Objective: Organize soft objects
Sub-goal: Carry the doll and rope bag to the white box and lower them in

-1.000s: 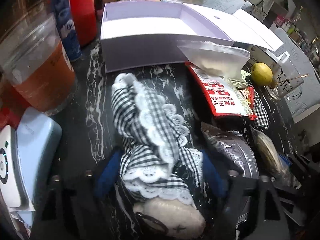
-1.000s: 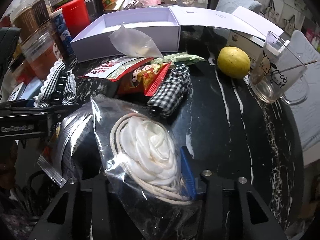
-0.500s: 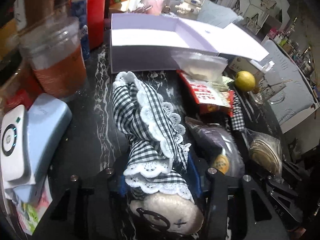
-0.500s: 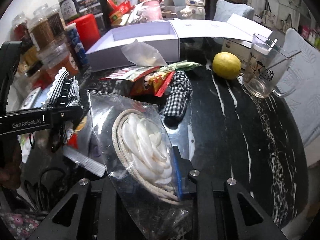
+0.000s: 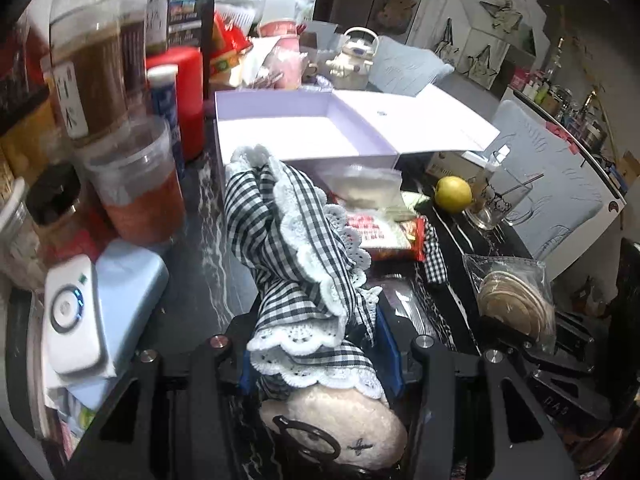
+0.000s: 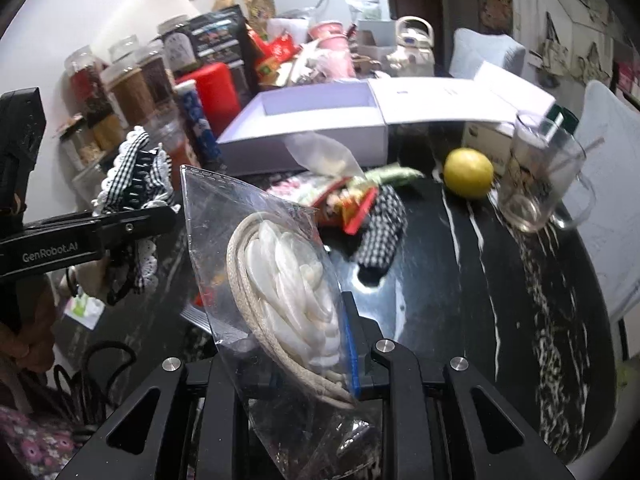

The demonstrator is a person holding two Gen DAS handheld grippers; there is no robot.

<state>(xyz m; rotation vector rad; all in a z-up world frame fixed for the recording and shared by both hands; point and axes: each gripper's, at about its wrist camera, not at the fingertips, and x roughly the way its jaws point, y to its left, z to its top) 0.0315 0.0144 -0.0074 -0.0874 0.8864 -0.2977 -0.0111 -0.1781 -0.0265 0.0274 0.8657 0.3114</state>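
My left gripper (image 5: 316, 344) is shut on a soft doll in a black-and-white gingham dress with white lace (image 5: 288, 248) and holds it lifted above the black marble table (image 5: 208, 288). The doll also shows in the right wrist view (image 6: 136, 184). My right gripper (image 6: 296, 344) is shut on a clear plastic bag holding a white fabric flower with cord (image 6: 288, 272), also lifted. An open lilac box (image 5: 296, 128) stands behind, its inside bare; it shows in the right wrist view (image 6: 312, 128).
A checked cloth roll (image 6: 380, 224), red snack packets (image 6: 348, 200), a lemon (image 6: 468, 172) and a glass mug (image 6: 536, 184) lie on the table. Jars and a red canister (image 5: 180, 92) crowd the left. A blue case with a white device (image 5: 100, 300) sits at left.
Both grippers have risen from the table, each carrying its object: the doll lifted with the left, the bagged flower with the right.
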